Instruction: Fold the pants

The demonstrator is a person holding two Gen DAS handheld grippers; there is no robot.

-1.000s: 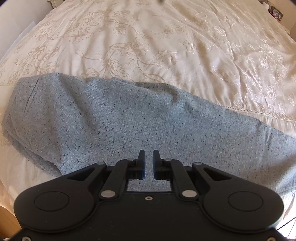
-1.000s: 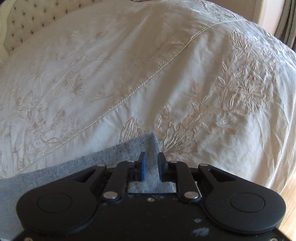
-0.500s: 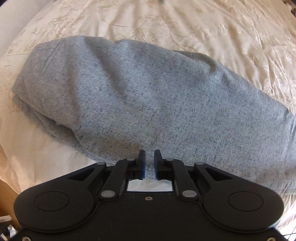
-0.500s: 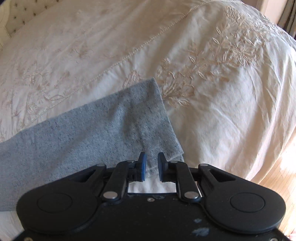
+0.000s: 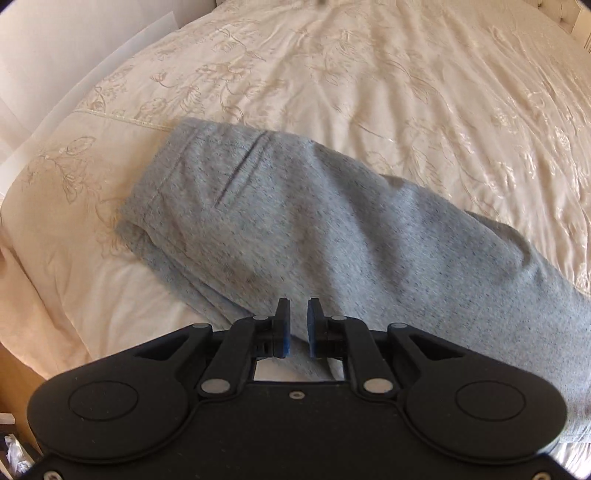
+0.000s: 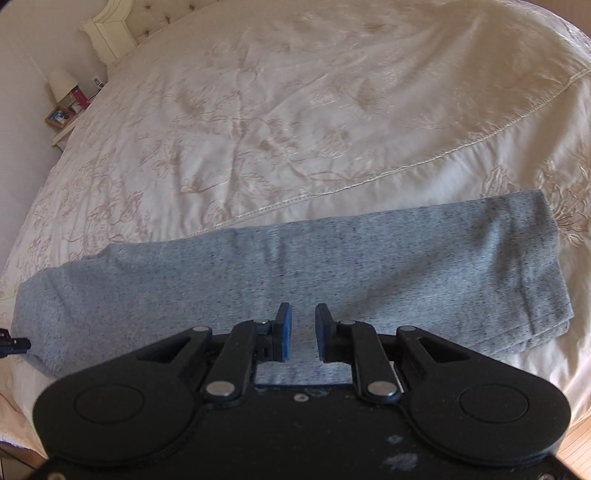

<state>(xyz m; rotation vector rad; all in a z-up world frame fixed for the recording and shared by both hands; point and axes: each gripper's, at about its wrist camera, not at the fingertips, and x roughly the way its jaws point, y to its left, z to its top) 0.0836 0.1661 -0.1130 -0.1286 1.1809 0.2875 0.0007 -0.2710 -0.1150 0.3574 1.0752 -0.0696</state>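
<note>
The grey pants [image 6: 280,273] lie on the bed, on a cream bedspread [image 6: 295,110] with embroidered flowers. They are folded lengthwise into one long band. A stitched seam line [image 6: 369,177] of the bedspread runs just behind the pants, on the side toward the headboard [image 6: 118,26].

In the right wrist view the band goes from side to side, and its leg end [image 6: 546,266] is squared off at the right, with the layers stacked one on another. In the left wrist view the waist end [image 5: 162,192] of the pants is seen, with a dark pocket slit [image 5: 240,173] near it.

The left gripper [image 5: 297,325] hangs above the near edge of the pants. Its jaws stand a little apart and nothing is between them, so it holds nothing. The right gripper [image 6: 303,332] hangs above the middle of the pants, also with a small gap between its blue pads [image 6: 284,332], and no cloth is in this gap.

Beside the bed, far from the pants, a small lamp [image 6: 62,83] and a picture frame [image 6: 59,116] stand on a nightstand.
</note>
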